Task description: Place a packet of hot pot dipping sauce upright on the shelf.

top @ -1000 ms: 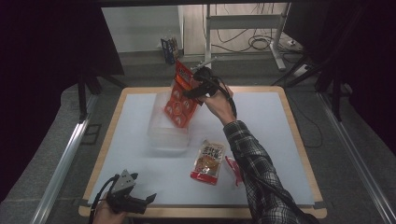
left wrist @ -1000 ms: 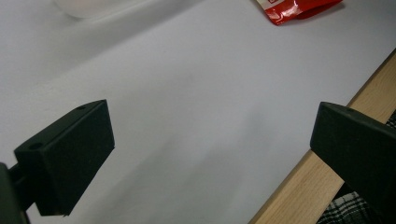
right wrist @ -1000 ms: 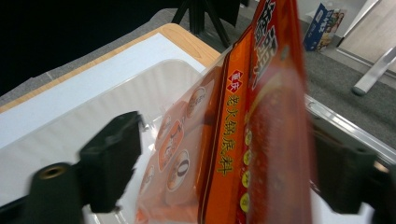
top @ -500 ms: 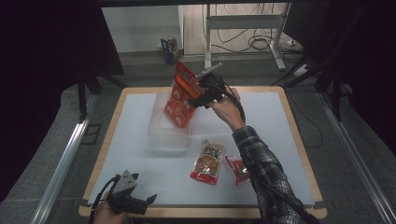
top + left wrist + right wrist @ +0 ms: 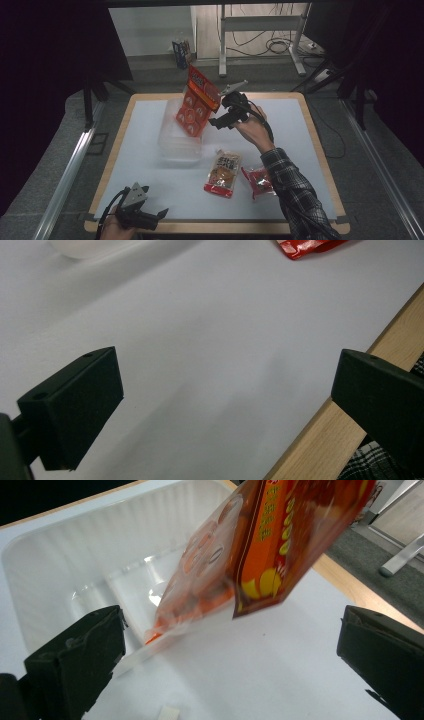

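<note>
The right tongs (image 5: 216,121) had just been opening and stood wide and empty beside the orange bag (image 5: 197,102) tilted in the clear tray (image 5: 172,142); the left tongs (image 5: 159,216) gaped wide over the counter (image 5: 300,150).

The left tool (image 5: 225,405) holds its two black jaws wide apart above the white table (image 5: 200,340), nothing between them. A pale wooden table edge (image 5: 320,435) crosses lower right; a glossy red packet (image 5: 310,246) peeks in at the top.

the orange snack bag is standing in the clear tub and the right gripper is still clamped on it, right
Not quite. The orange snack bag does stand in the clear tub, but the right gripper is open: the right gripper view shows its jaws spread wide, off the bag.
</note>
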